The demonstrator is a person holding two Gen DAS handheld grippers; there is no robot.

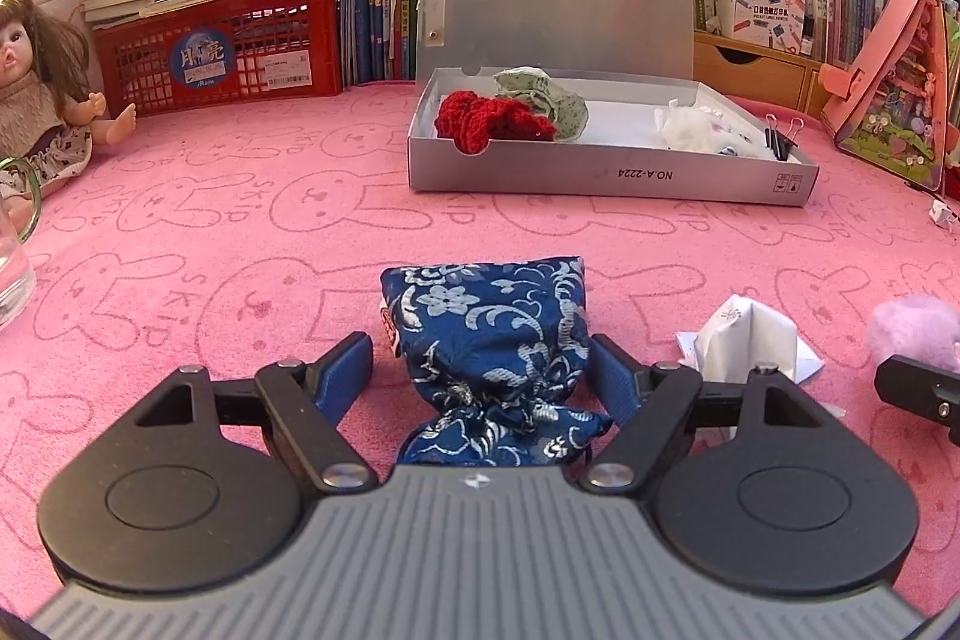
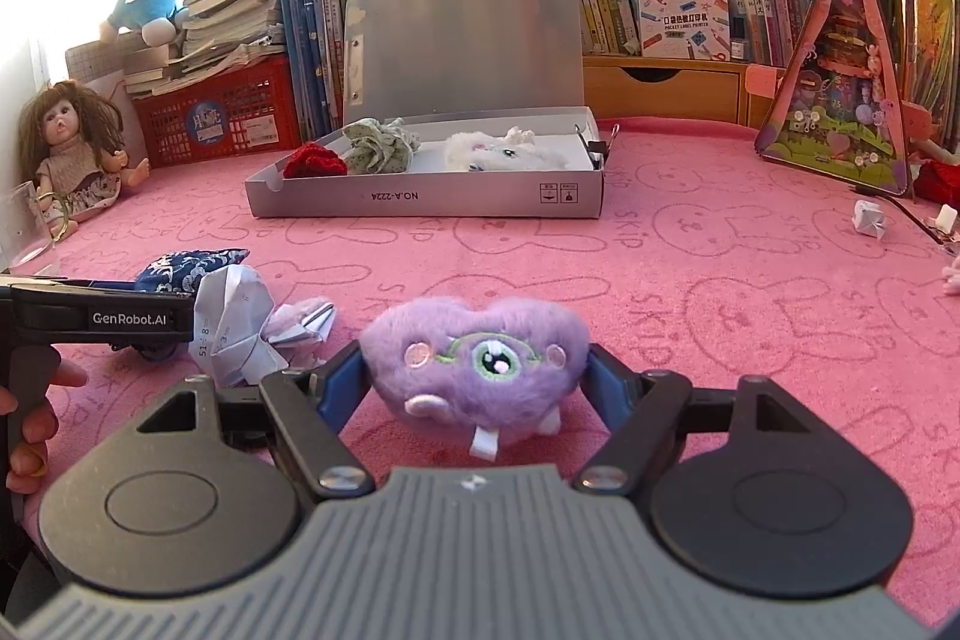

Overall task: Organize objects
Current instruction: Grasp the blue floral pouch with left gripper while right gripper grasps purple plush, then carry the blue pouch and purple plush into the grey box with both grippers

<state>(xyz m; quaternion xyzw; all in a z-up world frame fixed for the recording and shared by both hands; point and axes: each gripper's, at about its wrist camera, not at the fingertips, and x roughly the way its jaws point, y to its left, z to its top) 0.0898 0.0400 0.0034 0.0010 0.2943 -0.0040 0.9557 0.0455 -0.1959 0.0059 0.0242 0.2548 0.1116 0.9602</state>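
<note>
On pink bench: left gripper (image 1: pixel 480 370) jaws spread astride blue brocade drawstring pouch (image 1: pixel 489 334), unclamped; right gripper (image 2: pixel 474 376) jaws bracket purple furry heart-shaped plush (image 2: pixel 474 364), pads touching, likely for open grey cardboard box (image 2: pixel 420 205).

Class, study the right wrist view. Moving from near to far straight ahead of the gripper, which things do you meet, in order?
right gripper → purple plush toy → bare pink bunny-print cloth → grey box → its raised lid → books behind

Pink cloth (image 2: pixel 690 244) bearing box (image 2: pixel 420 202), pouch (image 1: pixel 492 334), plush (image 2: pixel 480 370), paper (image 2: pixel 240 328), doll (image 2: pixel 72 154), glass (image 1: pixel 9 274).
</note>
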